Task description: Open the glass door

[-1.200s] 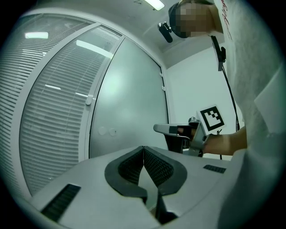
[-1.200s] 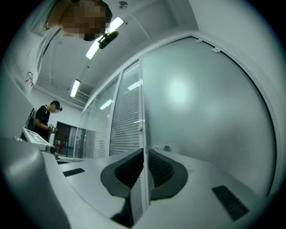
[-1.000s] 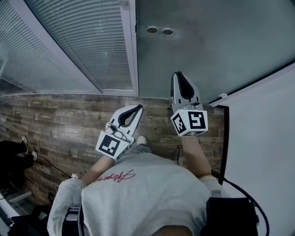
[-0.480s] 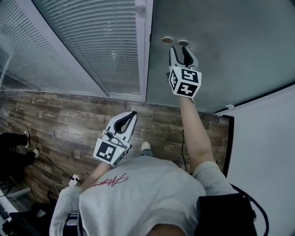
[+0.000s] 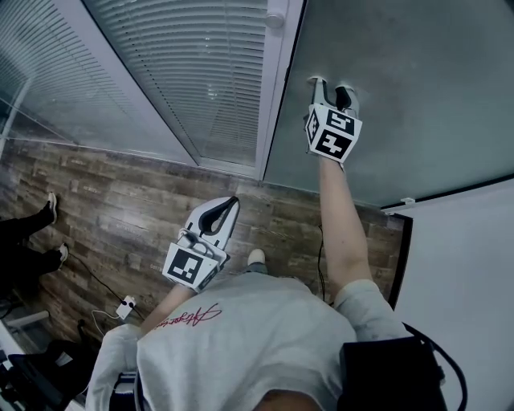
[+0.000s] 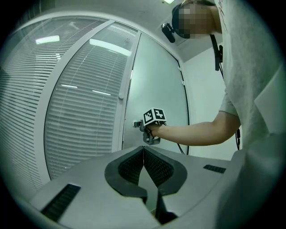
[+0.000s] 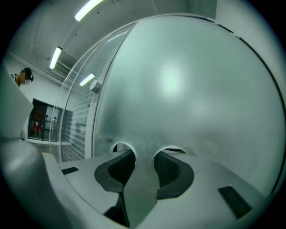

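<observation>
The frosted glass door (image 5: 418, 72) fills the upper right of the head view. My right gripper (image 5: 332, 85) is stretched out level against it, its fingertips over the door's two round fittings (image 7: 119, 147). Its jaws have just been opening from shut, then narrowing slightly; they stand open, with only frosted glass showing in the gap. In the left gripper view the right gripper (image 6: 141, 128) sits at the door's edge beside a small handle piece (image 6: 136, 124). My left gripper (image 5: 228, 204) hangs back near my body, shut and empty (image 6: 143, 150).
A white door post (image 5: 277, 88) with a round knob (image 5: 276, 18) separates the door from a glass partition with blinds (image 5: 177, 72). Wood floor (image 5: 120, 201) lies below. Someone's feet (image 5: 50, 207) and a power strip (image 5: 125, 307) are at left; a white panel (image 5: 466, 273) is at right.
My right gripper has reached forward from near my body to the door's round fittings and gone from shut to open. The left gripper has dropped back slightly.
</observation>
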Demonstrator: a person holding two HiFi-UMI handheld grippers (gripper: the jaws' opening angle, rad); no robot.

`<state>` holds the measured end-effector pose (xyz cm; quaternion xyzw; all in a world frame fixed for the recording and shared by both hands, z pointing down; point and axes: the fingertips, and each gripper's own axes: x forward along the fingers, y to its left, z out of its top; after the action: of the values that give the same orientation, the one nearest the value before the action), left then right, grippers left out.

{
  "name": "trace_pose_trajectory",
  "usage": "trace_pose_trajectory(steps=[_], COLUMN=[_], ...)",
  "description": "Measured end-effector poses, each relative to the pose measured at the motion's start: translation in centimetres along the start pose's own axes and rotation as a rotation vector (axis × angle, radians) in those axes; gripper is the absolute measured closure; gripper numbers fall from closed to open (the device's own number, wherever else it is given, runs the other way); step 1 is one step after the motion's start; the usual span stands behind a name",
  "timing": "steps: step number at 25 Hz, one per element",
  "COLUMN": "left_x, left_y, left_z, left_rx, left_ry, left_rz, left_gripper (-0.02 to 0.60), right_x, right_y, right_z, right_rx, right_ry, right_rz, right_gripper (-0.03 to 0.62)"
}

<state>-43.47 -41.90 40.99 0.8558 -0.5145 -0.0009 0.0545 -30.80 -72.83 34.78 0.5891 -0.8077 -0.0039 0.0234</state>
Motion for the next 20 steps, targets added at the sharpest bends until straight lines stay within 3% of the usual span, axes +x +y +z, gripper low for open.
trace_pose_trajectory(steps=[13,20], left_x=[-0.7,-0.7], left_y=[-0.1,-1.3], left_z=[-0.2,-0.4], left_rx=[-0.010,-0.005], left_ry=[0.000,-0.006], left_rz=[0.005,-0.036], left_gripper=[0.565,0.565], right_x=[-1.2,-2.8], right_y=[0.1,0.6], right_z=[0.1,0.1], right_rx=[0.047,0.048], right_ry=[-0.042,-0.051], right_rz=[-0.032,-0.013], right_gripper=[0.468,0.467])
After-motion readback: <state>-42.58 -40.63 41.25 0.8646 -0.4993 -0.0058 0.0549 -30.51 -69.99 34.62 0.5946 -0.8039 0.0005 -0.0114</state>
